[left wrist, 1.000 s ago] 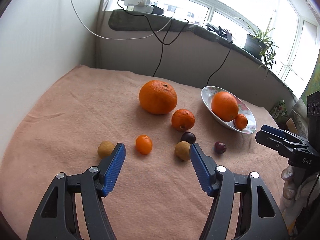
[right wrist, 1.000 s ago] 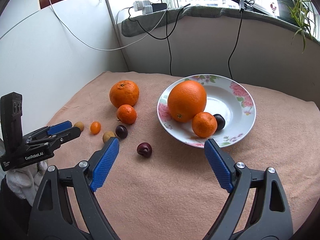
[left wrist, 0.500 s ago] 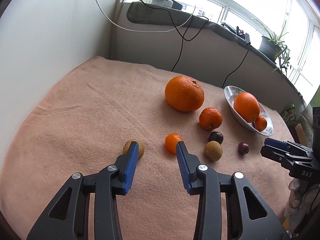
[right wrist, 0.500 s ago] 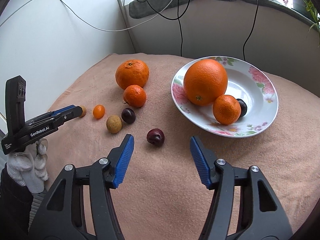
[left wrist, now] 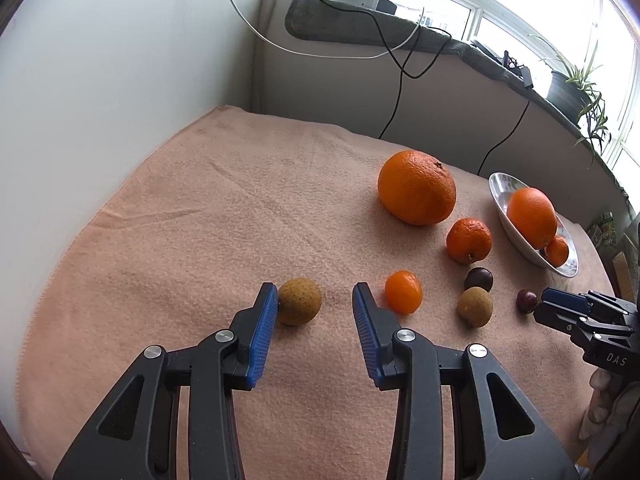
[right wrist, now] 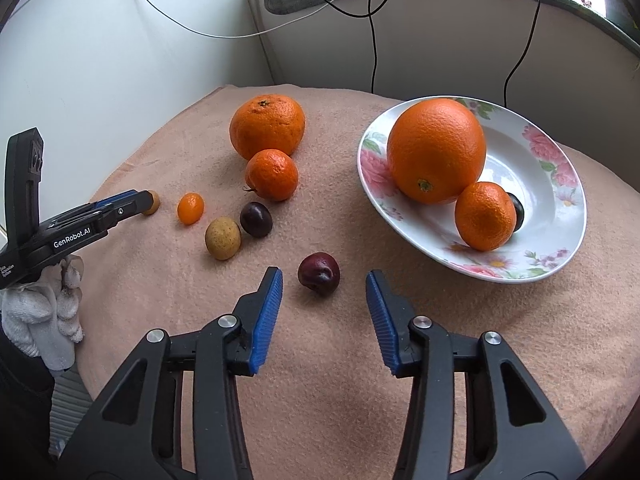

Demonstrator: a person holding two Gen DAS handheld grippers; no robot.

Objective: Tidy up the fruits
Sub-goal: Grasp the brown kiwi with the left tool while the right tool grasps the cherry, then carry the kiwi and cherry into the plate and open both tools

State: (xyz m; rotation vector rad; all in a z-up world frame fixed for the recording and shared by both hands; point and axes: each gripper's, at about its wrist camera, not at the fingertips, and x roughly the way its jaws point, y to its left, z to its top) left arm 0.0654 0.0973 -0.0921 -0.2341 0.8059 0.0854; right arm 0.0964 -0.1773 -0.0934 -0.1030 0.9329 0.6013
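Note:
My left gripper [left wrist: 314, 300] is open low over the peach cloth. A small brown fruit [left wrist: 298, 301] lies between its fingers, against the left pad and apart from the right one. A kumquat [left wrist: 403, 292] sits just outside the right finger. My right gripper [right wrist: 323, 278] is open with its jaws closing. A dark red cherry [right wrist: 319, 273] rests on the cloth at its fingertips, touching neither pad. The flowered plate [right wrist: 560, 200] at the right holds a big orange [right wrist: 436, 150], a mandarin [right wrist: 485, 216] and a dark fruit [right wrist: 517, 212].
On the cloth lie a big orange [right wrist: 267, 126], a mandarin [right wrist: 272, 175], a dark plum [right wrist: 256, 219] and a second brown fruit [right wrist: 223, 238]. A white wall stands at the left, and a ledge with hanging cables at the back. A gloved hand [right wrist: 40, 304] holds the left gripper.
Both grippers narrowed their jaws and came forward and down. The left one shifted left until the brown fruit lay between its fingers. The right one closed in on the red cherry.

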